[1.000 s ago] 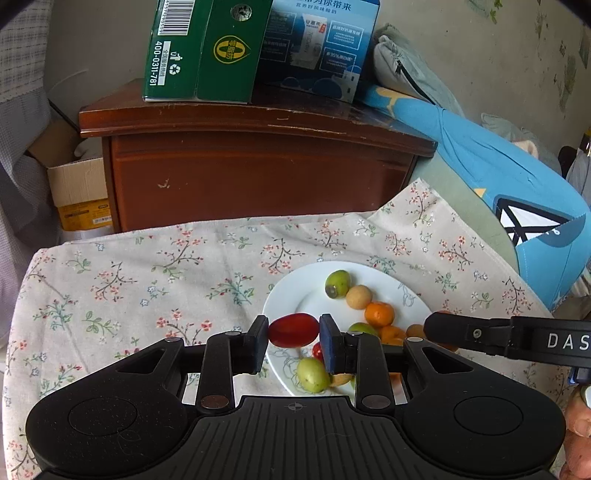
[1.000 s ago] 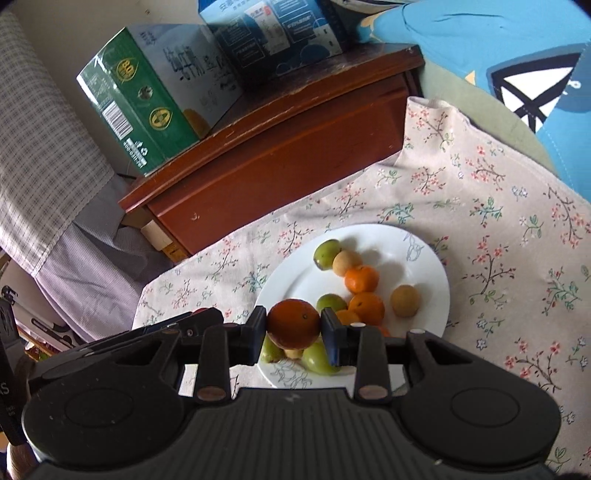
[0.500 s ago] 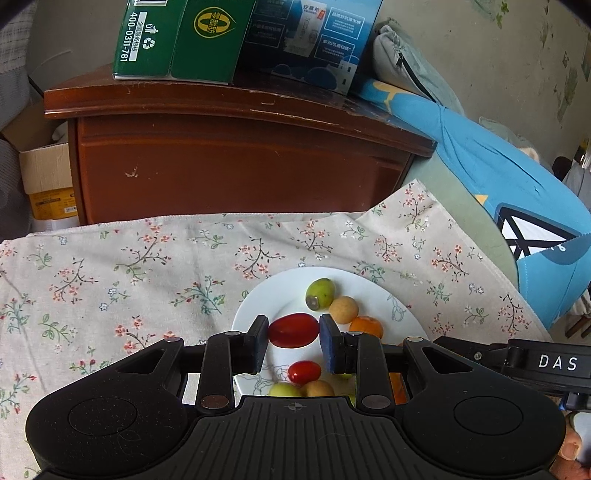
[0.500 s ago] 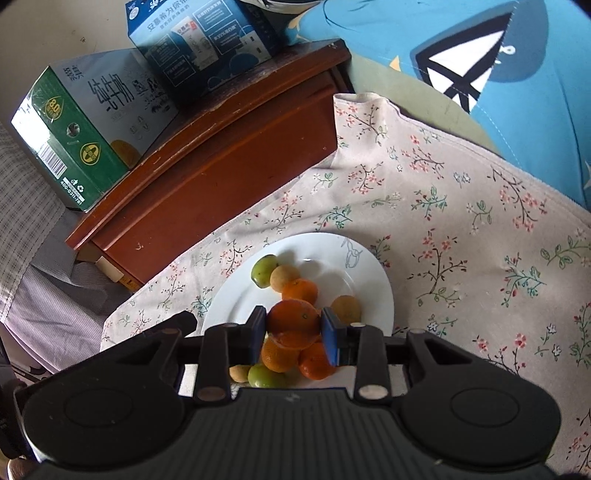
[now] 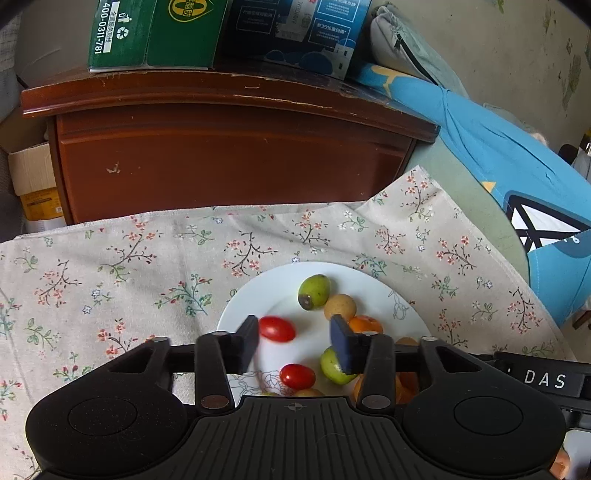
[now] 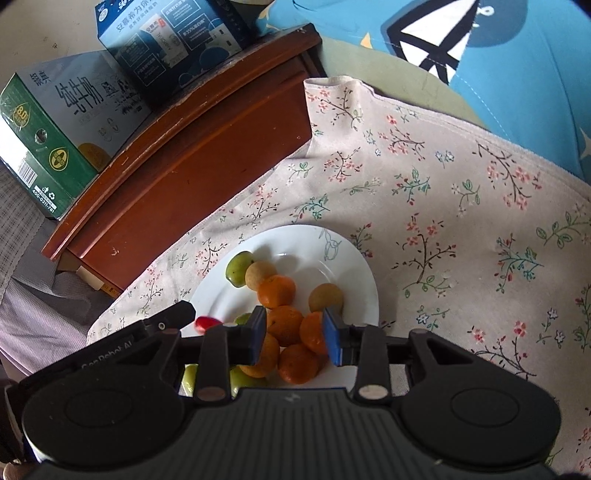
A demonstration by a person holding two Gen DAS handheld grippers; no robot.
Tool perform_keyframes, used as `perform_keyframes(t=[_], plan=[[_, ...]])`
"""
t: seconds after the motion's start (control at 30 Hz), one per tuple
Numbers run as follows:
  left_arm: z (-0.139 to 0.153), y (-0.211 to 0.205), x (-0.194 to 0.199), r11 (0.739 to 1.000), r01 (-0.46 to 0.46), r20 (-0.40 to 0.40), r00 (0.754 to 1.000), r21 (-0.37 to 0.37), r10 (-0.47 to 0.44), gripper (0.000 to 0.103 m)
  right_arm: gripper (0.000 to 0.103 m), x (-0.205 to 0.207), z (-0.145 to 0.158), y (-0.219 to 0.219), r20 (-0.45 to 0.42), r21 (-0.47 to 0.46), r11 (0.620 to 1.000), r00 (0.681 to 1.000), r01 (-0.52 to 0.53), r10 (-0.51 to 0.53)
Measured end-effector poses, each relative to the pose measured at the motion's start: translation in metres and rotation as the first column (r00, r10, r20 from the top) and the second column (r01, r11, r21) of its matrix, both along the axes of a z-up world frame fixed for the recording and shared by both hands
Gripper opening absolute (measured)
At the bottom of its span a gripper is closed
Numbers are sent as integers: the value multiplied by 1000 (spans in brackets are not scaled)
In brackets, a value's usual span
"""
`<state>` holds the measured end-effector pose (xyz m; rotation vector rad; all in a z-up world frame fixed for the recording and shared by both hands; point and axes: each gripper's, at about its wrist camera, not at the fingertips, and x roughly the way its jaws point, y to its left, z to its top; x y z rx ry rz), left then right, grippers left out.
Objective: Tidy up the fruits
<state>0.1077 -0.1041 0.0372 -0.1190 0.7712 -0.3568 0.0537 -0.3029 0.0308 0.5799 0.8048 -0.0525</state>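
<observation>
A white plate (image 5: 258, 295) (image 6: 354, 258) on the floral cloth holds mixed fruit. My left gripper (image 5: 293, 343) is open just above the plate. A red cherry tomato (image 5: 277, 329) sits loose beside its left finger, and a second tomato (image 5: 297, 376) lies below it. A green fruit (image 5: 314, 290) and a tan one (image 5: 340, 306) lie farther back. My right gripper (image 6: 294, 334) is open over a pile of oranges (image 6: 286, 325), with another orange (image 6: 277, 291) and a tan fruit (image 6: 325, 297) behind. The left gripper's tip (image 6: 173, 314) and the tomato (image 6: 207, 323) show at its left.
A dark wooden cabinet (image 5: 229, 147) stands behind the table with a green carton (image 5: 155, 33) and a blue carton (image 5: 295, 29) on top. Blue bedding (image 5: 517, 155) lies at the right. A cardboard box (image 5: 33, 184) sits at the left.
Both grippers have opened. The left let go of the red tomato and the right let go of the orange; both fruits now lie on the plate. Both views moved closer.
</observation>
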Motion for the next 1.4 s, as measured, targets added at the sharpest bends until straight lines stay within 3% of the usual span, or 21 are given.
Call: perform_keyframes(t=[0.03, 0.13, 0.23, 0.5, 0.63, 0.87, 1.03, 1.4], plan=[[2, 0, -3, 1000, -13, 11, 1000, 6, 13, 67, 36, 0, 1, 0, 2, -2, 1000, 1000, -4, 4], [11, -2, -7, 1000, -6, 33, 999, 25, 5, 69, 41, 0, 4, 1, 8, -13, 1000, 1000, -4, 4], [18, 1, -11, 999, -30, 31, 999, 43, 29, 81, 44, -1, 9, 2, 14, -27, 1000, 1000, -11, 11], [36, 11, -33, 994, -38, 27, 999, 99, 36, 92, 65, -15, 28, 9, 36, -110, 993, 998, -42, 46], [43, 15, -47, 990, -38, 36, 999, 137, 34, 98, 70, -23, 35, 9, 47, -122, 992, 998, -41, 47], [46, 22, -67, 981, -33, 6, 999, 189, 32, 99, 82, -45, 43, 13, 35, -182, 983, 999, -34, 41], [42, 26, -77, 977, -26, -20, 999, 211, 31, 99, 93, -56, 41, 19, -43, -213, 976, 999, -36, 28], [32, 26, -69, 961, -46, -69, 995, 271, 67, 99, 94, -53, 24, 35, -157, -281, 958, 988, -56, 11]])
